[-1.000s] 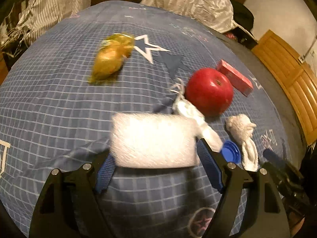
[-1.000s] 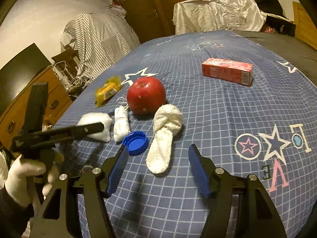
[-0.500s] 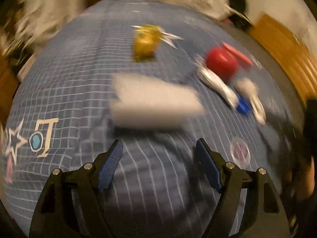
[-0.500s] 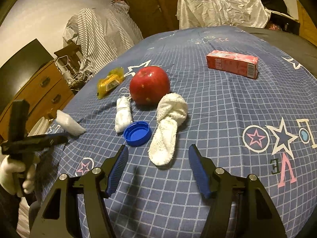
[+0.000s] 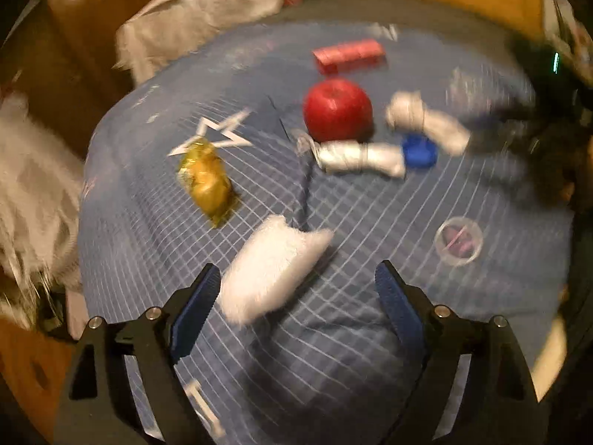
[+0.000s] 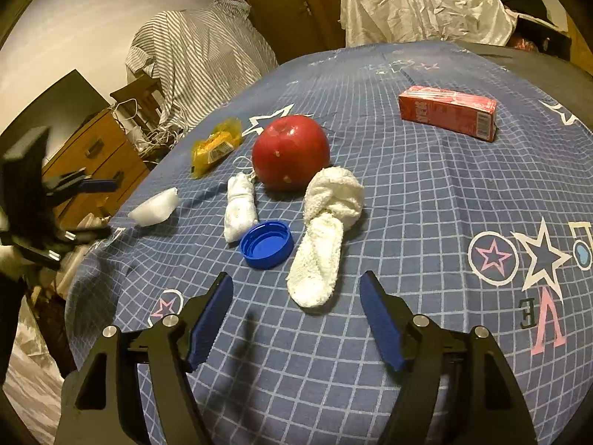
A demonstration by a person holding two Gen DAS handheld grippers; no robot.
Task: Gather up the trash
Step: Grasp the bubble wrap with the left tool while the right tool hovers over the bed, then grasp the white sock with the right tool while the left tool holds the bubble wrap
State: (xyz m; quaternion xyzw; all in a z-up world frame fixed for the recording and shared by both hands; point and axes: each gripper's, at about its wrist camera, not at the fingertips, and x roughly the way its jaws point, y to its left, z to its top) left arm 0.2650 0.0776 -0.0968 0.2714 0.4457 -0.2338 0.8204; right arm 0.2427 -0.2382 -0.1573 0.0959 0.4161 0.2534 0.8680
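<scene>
On the blue checked cloth (image 6: 426, 193) lie a white foam wad (image 5: 270, 267) (image 6: 153, 207), a yellow wrapper (image 5: 205, 181) (image 6: 215, 146), a rolled white tissue (image 5: 357, 155) (image 6: 240, 207), a blue bottle cap (image 5: 418, 152) (image 6: 265, 243), a white knotted sock (image 5: 426, 122) (image 6: 326, 230), a red apple (image 5: 337, 109) (image 6: 291, 152) and a red carton (image 5: 348, 55) (image 6: 448, 111). My left gripper (image 5: 294, 296) is open and empty; the foam wad lies just ahead of its left finger. My right gripper (image 6: 296, 315) is open and empty, just short of the sock's tip.
A wooden dresser (image 6: 96, 155) and a chair draped with a striped shirt (image 6: 200, 66) stand to the left of the bed. A crumpled white sheet (image 6: 426, 7) lies at the far end. The cloth's near left edge drops off by the foam wad.
The foam wad, held between my left fingers a second ago, now lies loose on the cloth. My left gripper has opened and swung back to the left. My right gripper has barely moved.
</scene>
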